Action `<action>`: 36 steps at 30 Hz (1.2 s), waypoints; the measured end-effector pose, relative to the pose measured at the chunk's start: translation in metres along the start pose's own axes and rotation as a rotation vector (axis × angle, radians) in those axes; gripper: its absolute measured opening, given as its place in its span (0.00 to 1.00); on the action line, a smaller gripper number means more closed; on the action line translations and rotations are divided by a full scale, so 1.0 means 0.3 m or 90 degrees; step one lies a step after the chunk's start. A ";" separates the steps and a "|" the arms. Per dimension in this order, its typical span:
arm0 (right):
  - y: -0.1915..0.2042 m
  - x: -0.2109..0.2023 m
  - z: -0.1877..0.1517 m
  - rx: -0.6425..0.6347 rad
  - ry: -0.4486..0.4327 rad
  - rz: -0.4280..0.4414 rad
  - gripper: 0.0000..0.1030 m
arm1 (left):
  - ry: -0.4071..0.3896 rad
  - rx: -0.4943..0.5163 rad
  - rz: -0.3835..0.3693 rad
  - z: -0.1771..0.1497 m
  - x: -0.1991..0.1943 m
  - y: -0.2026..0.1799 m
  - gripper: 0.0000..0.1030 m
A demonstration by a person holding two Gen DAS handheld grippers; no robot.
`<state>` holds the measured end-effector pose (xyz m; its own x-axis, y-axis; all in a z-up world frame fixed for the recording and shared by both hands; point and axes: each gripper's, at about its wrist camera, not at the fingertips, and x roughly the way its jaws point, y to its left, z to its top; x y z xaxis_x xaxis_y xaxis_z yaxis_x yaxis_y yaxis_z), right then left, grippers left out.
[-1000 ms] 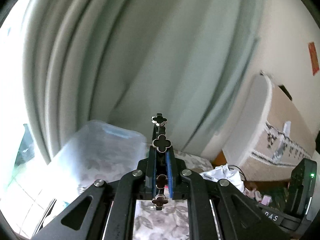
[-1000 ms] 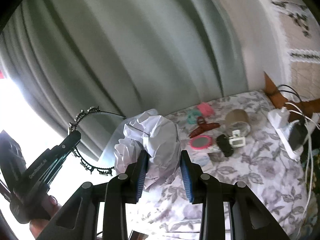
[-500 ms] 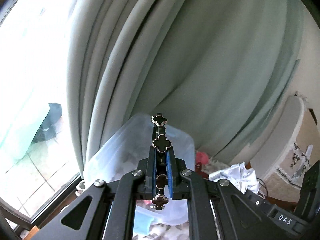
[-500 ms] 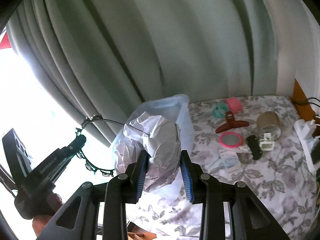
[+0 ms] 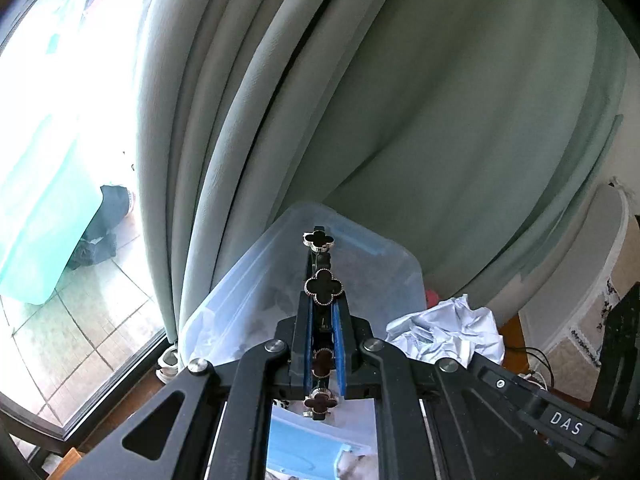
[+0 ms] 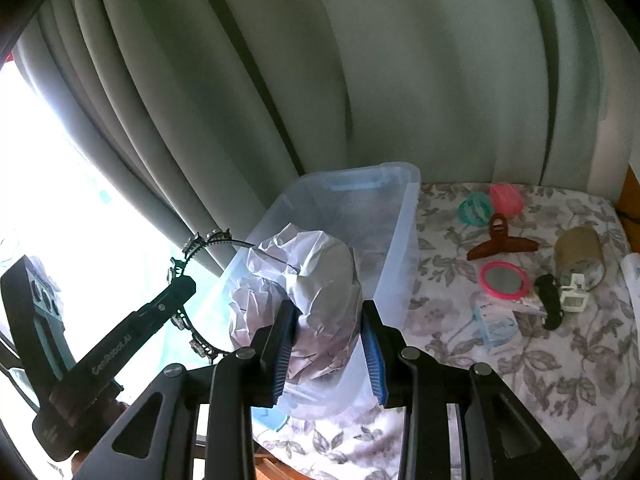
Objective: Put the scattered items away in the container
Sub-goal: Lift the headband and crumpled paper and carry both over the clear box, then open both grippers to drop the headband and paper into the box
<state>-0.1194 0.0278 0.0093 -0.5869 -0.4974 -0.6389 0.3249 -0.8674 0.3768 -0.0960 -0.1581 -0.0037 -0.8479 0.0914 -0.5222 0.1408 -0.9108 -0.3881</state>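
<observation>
A clear plastic bin [image 6: 400, 216] with a blue handle stands at the table's left end, against the curtain. My right gripper [image 6: 330, 320] is shut on a crumpled white paper ball [image 6: 308, 280], held above the bin's near end. My left gripper [image 5: 322, 312] is shut on a thin black headband [image 5: 323, 292] with clover-shaped ornaments, and points over the bin [image 5: 224, 312]. The right wrist view shows the left gripper [image 6: 176, 292] to the left of the bin, the headband [image 6: 208, 238] arching from its tip. The paper ball [image 5: 448, 332] shows at the right in the left wrist view.
On the floral tablecloth [image 6: 560, 380] right of the bin lie teal [image 6: 476, 208] and pink [image 6: 507, 198] hair ties, a brown claw clip [image 6: 500, 240], a pink mirror [image 6: 504, 280], a black item [image 6: 550, 300], a cardboard roll [image 6: 578, 252] and a small packet [image 6: 496, 328]. Grey-green curtain [image 6: 280, 80] behind; window at left.
Both grippers have moved left toward the bin, each keeping its hold. The paper ball now hangs over the bin's near end, and the headband points over the bin.
</observation>
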 end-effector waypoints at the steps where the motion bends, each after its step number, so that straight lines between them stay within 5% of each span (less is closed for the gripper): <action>1: 0.003 0.013 0.002 -0.002 0.004 0.000 0.34 | 0.003 -0.001 0.001 -0.001 0.009 0.006 0.09; 20: -0.007 0.171 0.002 0.000 0.056 -0.008 0.37 | 0.059 -0.012 0.009 0.010 0.174 0.043 0.10; 25: -0.006 0.162 0.004 -0.001 0.054 -0.009 0.39 | 0.055 -0.013 0.011 -0.001 0.186 0.015 0.35; 36: -0.014 0.125 0.009 0.002 0.041 -0.011 0.44 | 0.041 0.012 0.005 -0.013 0.085 -0.001 0.44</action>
<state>-0.1447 0.0129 -0.0143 -0.5431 -0.4818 -0.6877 0.3122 -0.8761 0.3674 -0.1156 -0.1540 -0.0199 -0.8122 0.1093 -0.5730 0.1375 -0.9188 -0.3700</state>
